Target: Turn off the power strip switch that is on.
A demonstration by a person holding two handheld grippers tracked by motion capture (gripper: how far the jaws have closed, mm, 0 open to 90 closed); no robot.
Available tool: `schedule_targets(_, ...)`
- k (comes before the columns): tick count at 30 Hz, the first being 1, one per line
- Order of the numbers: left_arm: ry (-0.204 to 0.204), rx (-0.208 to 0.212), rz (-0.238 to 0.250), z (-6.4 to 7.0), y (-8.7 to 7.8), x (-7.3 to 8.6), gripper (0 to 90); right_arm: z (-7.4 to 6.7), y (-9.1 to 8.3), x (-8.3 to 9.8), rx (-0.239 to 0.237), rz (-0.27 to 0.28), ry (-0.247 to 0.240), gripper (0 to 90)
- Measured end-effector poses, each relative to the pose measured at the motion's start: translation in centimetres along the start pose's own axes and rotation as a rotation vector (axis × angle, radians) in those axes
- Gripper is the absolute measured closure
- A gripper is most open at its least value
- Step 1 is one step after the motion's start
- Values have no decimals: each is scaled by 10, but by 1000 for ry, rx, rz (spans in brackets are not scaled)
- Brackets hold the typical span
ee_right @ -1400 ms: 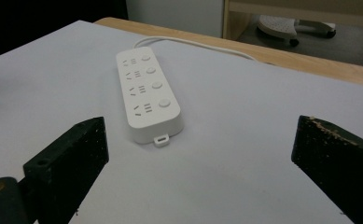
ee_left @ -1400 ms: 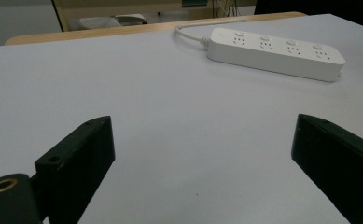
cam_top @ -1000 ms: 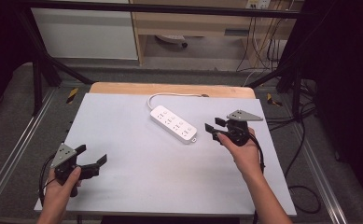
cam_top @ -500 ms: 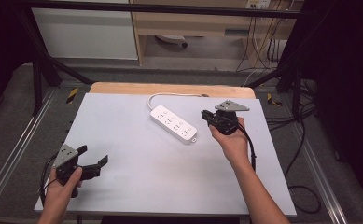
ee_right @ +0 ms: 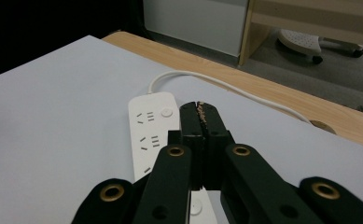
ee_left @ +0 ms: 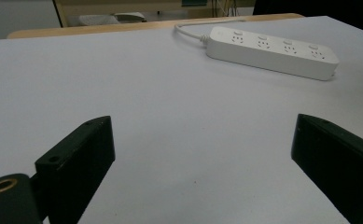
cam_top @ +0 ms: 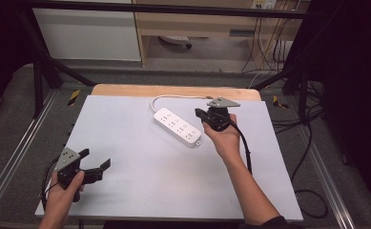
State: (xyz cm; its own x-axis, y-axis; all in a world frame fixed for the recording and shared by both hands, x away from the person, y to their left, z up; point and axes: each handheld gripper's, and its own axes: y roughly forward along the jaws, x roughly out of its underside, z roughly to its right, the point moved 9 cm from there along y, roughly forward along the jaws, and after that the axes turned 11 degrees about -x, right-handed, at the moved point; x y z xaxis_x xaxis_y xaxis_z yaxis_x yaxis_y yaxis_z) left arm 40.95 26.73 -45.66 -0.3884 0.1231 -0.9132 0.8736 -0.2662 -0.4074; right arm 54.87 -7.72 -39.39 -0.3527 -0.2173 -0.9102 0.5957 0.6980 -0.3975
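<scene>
A: Pale grey sheeting is seen over the table (cam_top: 140, 191), with a strip of bare wood left showing along the far edge (cam_top: 126, 90). What is laid on it?

B: A white power strip (cam_top: 177, 126) is laid flat and slantwise at the far middle of the sheet, its cord (cam_top: 173, 98) curved off toward the wooden edge. Four sockets with round buttons are shown in the left gripper view (ee_left: 272, 49).

A: And how are the grippers held?

B: The right gripper (cam_top: 201, 114) is poised just beside the strip's right end, close above it. Its jaws have just been closing and are now pressed flat together, with nothing caught between them (ee_right: 200, 122). The left gripper (cam_top: 96, 161) is held at the near left corner, well apart from the strip, its jaws spread wide over bare sheet (ee_left: 202, 154).
</scene>
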Motion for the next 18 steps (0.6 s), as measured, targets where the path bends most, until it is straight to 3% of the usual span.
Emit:
schedule_targets(8,-16,-50,6,-8,2,-1,61,5,32,2,3,-39,20,900)
schedule_targets(18,-14,-46,-2,-7,3,1,60,19,60,-4,37,-63,49,900)
